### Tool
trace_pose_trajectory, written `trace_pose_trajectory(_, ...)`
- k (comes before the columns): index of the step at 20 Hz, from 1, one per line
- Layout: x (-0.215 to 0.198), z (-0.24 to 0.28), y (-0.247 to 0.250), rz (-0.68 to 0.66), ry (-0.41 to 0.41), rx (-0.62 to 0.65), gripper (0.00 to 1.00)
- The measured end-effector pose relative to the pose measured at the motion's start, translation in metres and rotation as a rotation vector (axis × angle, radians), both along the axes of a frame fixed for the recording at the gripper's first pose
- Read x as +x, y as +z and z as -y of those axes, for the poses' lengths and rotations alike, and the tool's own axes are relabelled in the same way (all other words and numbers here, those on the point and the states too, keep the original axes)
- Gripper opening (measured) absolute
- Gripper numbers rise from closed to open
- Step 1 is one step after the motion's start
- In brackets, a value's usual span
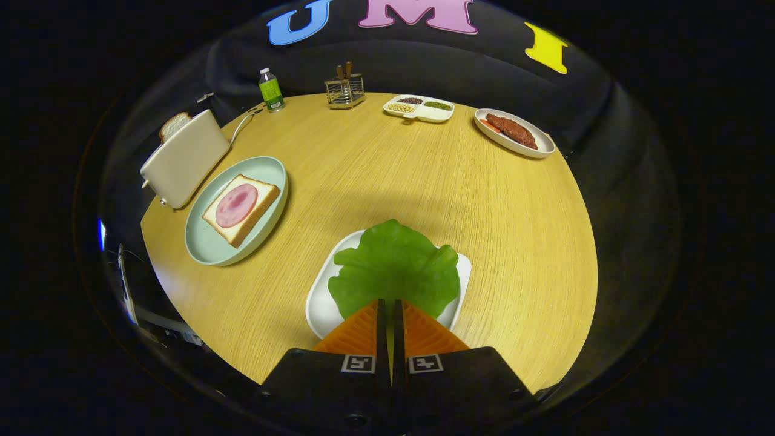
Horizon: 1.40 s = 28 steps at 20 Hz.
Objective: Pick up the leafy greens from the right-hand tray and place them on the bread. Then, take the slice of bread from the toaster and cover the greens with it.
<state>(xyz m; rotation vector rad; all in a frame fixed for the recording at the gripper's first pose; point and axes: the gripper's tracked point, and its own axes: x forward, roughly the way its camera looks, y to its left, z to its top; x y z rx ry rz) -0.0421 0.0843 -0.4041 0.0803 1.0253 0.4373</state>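
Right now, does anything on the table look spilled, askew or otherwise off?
Nothing stands out. The gripper is closed on the near edge of the lettuce leaf, which hangs over the white tray. The ham-topped bread sits flat on its green plate, and a slice stands in the toaster.

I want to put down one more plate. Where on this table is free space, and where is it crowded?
The widest bare patch is mid-table, between the green plate, the lettuce tray and the far dishes. Bare wood also lies right of the tray. It is crowded around the toaster. The gripper, fingers pinched on the lettuce leaf, blocks the near edge.
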Motion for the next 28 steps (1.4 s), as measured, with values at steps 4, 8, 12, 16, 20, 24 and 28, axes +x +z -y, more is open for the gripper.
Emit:
trace_pose_trajectory(4, 0.007, -0.009, 0.045, 0.071, 0.009, 0.046, 0.05)
trace_pose_trajectory(8, 0.012, -0.037, 0.09, 0.13, 0.073, 0.079, 0.05)
trace_pose_trajectory(12, 0.014, -0.096, 0.126, 0.156, 0.148, 0.143, 0.05)
trace_pose_trajectory(16, 0.018, -0.155, 0.14, 0.149, 0.202, 0.183, 0.05)
trace_pose_trajectory(20, 0.025, -0.197, 0.142, 0.148, 0.229, 0.184, 0.05)
trace_pose_trajectory(24, 0.033, -0.225, 0.127, 0.125, 0.243, 0.161, 0.05)
trace_pose_trajectory(28, 0.043, -0.235, 0.101, 0.103, 0.206, 0.113, 0.37)
